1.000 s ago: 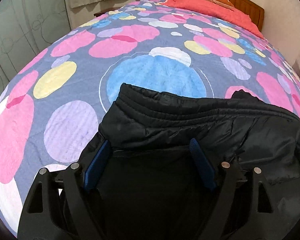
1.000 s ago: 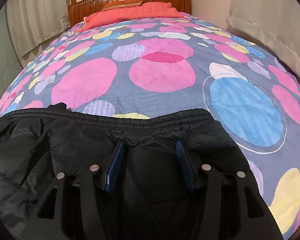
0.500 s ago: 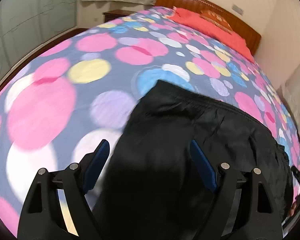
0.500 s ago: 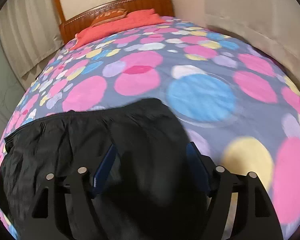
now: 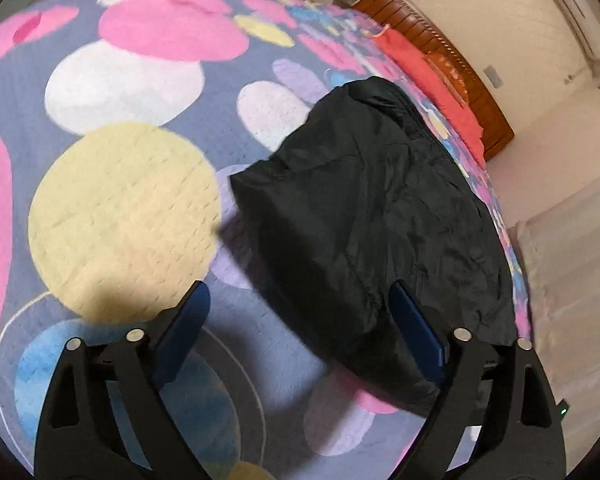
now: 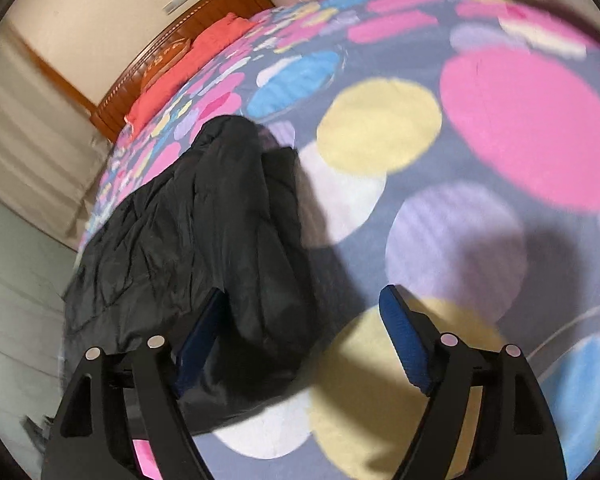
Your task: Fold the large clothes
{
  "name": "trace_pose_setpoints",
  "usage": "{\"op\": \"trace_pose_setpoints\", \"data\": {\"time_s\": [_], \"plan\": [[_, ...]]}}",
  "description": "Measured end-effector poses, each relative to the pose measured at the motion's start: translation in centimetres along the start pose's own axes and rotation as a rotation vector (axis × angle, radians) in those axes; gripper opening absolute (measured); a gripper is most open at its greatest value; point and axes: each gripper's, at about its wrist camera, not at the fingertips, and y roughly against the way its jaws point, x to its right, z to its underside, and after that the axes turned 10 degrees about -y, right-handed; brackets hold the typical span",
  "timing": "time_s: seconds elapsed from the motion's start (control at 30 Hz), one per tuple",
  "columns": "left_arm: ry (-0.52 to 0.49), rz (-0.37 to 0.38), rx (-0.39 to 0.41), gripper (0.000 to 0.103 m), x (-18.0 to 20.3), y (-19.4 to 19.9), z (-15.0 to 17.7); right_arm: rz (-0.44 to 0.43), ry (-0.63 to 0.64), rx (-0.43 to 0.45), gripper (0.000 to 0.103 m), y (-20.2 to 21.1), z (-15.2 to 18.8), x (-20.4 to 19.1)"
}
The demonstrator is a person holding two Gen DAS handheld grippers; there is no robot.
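The black jacket [image 5: 372,216] lies folded on the spotted bedspread [image 5: 124,216], near the bed's side edge. Your left gripper [image 5: 296,320] has just been opening and stands wide, gripping nothing; the jacket's near corner sits in front of its right finger, the rest of the gap over bare bedspread. Your right gripper [image 6: 304,320] has also just been opening, empty, with the jacket's edge just ahead of its left finger.

Black padded jacket [image 5: 380,208], folded, crumpled, flat on bedspread [image 5: 124,208]
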Motion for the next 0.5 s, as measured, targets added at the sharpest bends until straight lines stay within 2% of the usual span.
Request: {"op": "trace_pose_setpoints", "data": {"time_s": [0.1,0.17,0.23,0.27,0.3,0.4,0.5], "plan": [[0.031,0.004,0.017,0.096,0.3,-0.8,-0.7,-0.041,-0.023,-0.011,0.08,-0.9,0.5,-0.9],[0.048,-0.002,0.037,0.096,0.3,-1.3,-1.4,-0.032,-0.002,0.007,0.08,-1.4,0.6,-1.5],[0.065,-0.048,0.043,0.078,0.3,-1.5,-1.5,-0.011,0.028,0.022,0.074,-2.0,0.8,-2.3],[0.06,-0.057,0.042,0.066,0.4,-1.5,-1.6,-0.002,0.041,0.027,0.062,-2.1,0.8,-2.4],[0.054,-0.049,0.045,0.051,0.5,-1.6,-1.6,-0.005,0.048,0.018,0.053,-2.4,0.9,-2.6],[0.029,-0.021,0.05,0.034,0.9,-1.3,-1.5,-0.026,0.048,0.025,0.039,-2.2,1.2,-2.6],[0.029,-0.003,0.056,0.028,0.8,-0.8,-1.2,-0.053,0.049,0.021,0.031,-1.6,1.4,-2.3]]}}
